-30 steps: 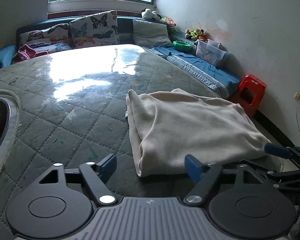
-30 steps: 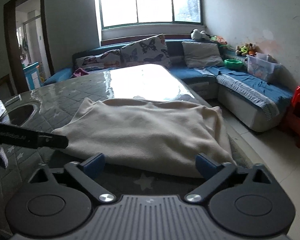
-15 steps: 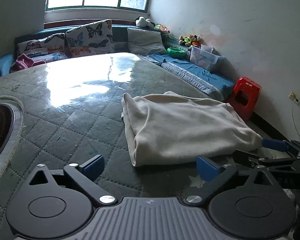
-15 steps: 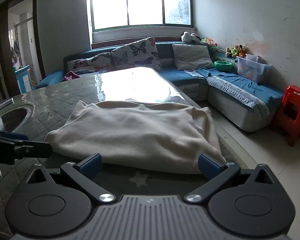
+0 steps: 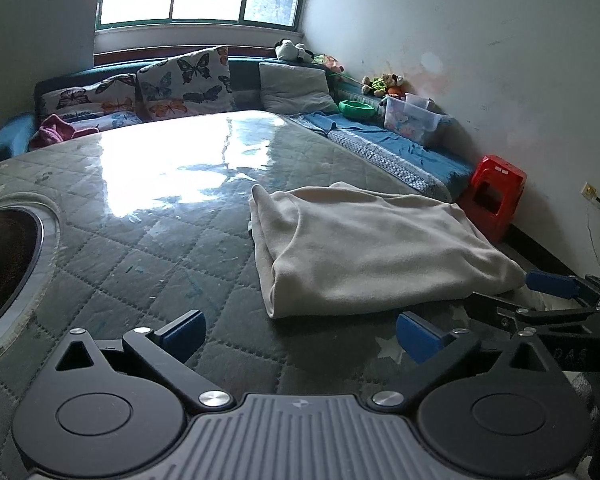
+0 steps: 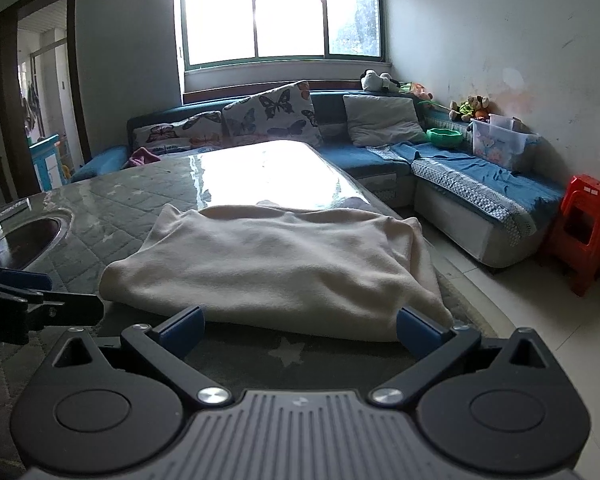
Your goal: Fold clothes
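Cream folded cloth point(image 6: 276, 264) lies on the quilted worktop point(image 5: 148, 240), soft, light and floppy. Maybe grab its near corners. Both hand-held grippers, left point(image 5: 300, 330) and right point(image 6: 300, 326), are wide open and empty.

Folded cream fleece garment point(image 6: 276, 264) lies on the quilted grey-green desk point(image 6: 132, 204); blue corner sofa point(image 6: 380, 160) behind it, red plastic stool point(image 6: 588, 232) to the right.

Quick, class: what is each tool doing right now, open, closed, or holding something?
Left tool: open, has just been opening, nothing between its fingers.
Right tool: open, holding nothing; the cream garment lies just ahead.
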`<state>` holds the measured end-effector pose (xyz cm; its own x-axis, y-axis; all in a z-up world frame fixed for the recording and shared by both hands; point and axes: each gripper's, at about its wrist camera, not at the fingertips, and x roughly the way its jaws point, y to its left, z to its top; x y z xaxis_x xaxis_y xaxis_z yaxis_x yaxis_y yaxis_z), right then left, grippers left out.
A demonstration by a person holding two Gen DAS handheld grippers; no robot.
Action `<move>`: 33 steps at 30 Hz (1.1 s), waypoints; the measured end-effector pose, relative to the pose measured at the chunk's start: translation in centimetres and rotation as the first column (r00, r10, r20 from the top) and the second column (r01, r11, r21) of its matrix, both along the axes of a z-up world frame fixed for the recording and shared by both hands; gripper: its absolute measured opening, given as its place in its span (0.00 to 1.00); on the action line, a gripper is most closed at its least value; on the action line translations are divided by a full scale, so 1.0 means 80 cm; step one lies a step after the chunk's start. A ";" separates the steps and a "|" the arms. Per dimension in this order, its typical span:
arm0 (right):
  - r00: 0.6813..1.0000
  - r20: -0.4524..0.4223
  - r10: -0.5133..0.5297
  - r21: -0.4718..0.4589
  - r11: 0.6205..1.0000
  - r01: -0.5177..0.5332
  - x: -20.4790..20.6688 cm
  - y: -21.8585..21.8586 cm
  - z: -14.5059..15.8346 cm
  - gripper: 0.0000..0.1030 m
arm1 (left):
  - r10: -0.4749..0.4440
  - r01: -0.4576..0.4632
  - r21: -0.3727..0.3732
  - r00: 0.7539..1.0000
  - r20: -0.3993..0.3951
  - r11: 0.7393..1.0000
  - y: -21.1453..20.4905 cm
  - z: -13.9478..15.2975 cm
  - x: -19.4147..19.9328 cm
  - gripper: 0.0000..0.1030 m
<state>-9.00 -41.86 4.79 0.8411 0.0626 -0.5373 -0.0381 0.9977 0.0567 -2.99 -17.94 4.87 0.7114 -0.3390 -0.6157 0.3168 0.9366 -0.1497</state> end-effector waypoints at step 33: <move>1.000 0.016 -0.024 -0.005 1.000 0.024 -0.032 0.011 0.001 1.00 | -0.005 0.004 0.028 0.999 0.035 1.000 0.002 0.012 -0.035 1.00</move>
<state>-11.58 -41.01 4.87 0.8508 0.0394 -0.5241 -0.0150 0.9986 0.0506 -5.77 -17.79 5.81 0.7311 -0.3251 -0.5998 0.3256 0.9389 -0.1119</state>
